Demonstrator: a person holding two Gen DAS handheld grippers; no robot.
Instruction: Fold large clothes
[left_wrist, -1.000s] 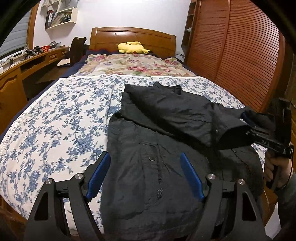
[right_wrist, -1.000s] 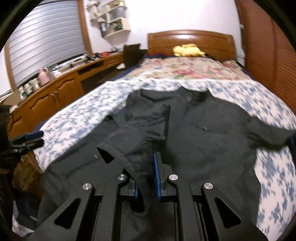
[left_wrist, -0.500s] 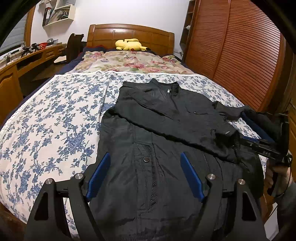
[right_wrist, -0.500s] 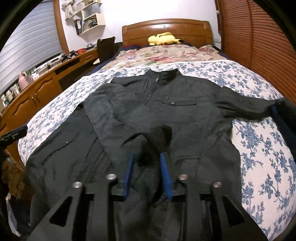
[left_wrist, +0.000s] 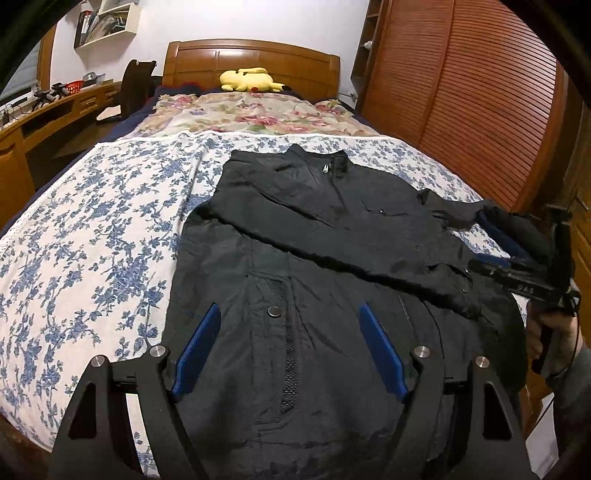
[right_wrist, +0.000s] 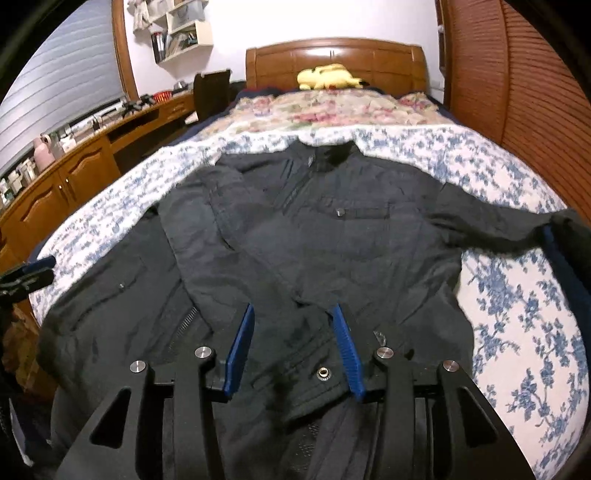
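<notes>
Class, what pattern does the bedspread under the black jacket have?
The bedspread is white with blue flower sprigs, clearest in the left wrist view.

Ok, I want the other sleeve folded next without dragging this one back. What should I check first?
1. Right claw off the folded sleeve: jaws opening, pads not pinching cloth, ok.
2. Sleeve lies across the jacket front: ok.
3. Left claw open and empty: ok.
4. Other sleeve stretched out on the bedspread: ok.
5. Collar flat: cannot tell.
</notes>
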